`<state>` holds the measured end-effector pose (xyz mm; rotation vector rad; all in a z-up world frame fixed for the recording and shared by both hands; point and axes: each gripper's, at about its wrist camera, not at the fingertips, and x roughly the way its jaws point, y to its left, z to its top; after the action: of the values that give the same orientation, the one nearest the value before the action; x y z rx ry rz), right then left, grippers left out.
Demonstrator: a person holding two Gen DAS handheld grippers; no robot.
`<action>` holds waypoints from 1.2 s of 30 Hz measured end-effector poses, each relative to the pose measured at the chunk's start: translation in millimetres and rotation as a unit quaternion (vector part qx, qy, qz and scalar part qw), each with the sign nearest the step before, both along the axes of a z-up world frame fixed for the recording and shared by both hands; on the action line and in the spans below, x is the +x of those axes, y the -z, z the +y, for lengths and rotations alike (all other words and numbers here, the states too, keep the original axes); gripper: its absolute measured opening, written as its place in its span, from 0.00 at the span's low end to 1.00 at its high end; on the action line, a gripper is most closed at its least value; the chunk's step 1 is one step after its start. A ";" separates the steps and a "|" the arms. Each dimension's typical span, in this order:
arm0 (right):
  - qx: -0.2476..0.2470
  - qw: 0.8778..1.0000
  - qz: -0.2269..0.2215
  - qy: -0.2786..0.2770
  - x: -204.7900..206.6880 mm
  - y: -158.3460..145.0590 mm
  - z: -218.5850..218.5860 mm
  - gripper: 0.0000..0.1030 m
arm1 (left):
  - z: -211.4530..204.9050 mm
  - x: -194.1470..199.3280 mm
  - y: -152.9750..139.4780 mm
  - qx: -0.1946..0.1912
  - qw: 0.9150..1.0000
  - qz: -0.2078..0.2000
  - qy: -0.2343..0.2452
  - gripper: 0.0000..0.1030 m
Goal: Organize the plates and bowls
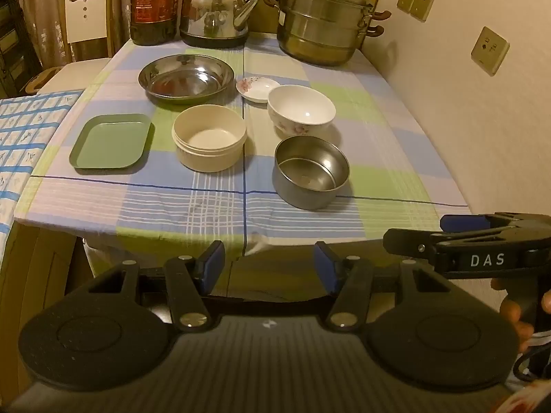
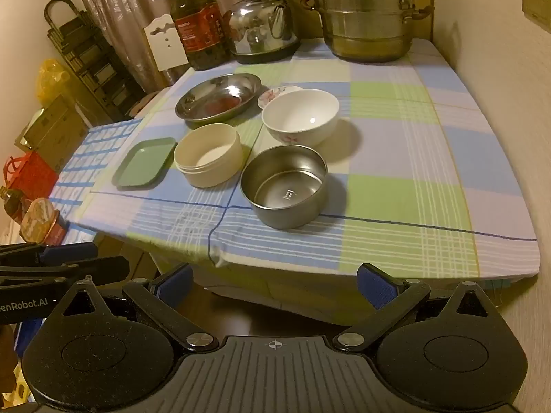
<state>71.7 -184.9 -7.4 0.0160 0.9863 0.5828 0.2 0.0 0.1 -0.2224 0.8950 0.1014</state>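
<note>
Both tools are held released and empty short of the bench (image 1: pixel 310 227): the left tool (image 1: pixel 268 261) and right tool (image 2: pixel 272 284). The dishes lie well ahead, apart, unstacked: steel bowl (image 2: pixel 284 186) nearest, then cream tub (image 2: pixel 208 155), white bowl (image 2: pixel 299 117), green tray (image 2: pixel 146 161) (leftward), steel plate (image 2: pixel 218 96) farthest.

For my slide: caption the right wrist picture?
Open right gripper faces steel bowl, white bowl and green tray.
</note>
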 end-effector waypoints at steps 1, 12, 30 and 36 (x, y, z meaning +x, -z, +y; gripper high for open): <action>0.000 1.000 -0.003 0.000 -0.2 -0.2 0.2 0.98 | -0.2 0.0 -0.1 0.000 1.000 -0.001 0.000 0.53; -0.001 1.000 -0.003 0.000 0.3 -0.3 2.5 0.98 | 0.0 0.2 0.1 -0.002 1.000 0.000 0.000 0.53; -0.003 1.000 -0.004 0.000 2.3 0.1 3.2 0.98 | 0.1 0.3 -0.2 -0.002 1.000 0.000 -0.001 0.53; -0.003 1.000 -0.004 0.000 3.2 -0.1 3.2 0.98 | 0.2 0.4 -0.1 -0.003 1.000 0.001 -0.001 0.53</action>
<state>74.9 -181.7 -7.3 0.0087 0.9792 0.5787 0.6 0.2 0.2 -0.2284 0.8977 0.1005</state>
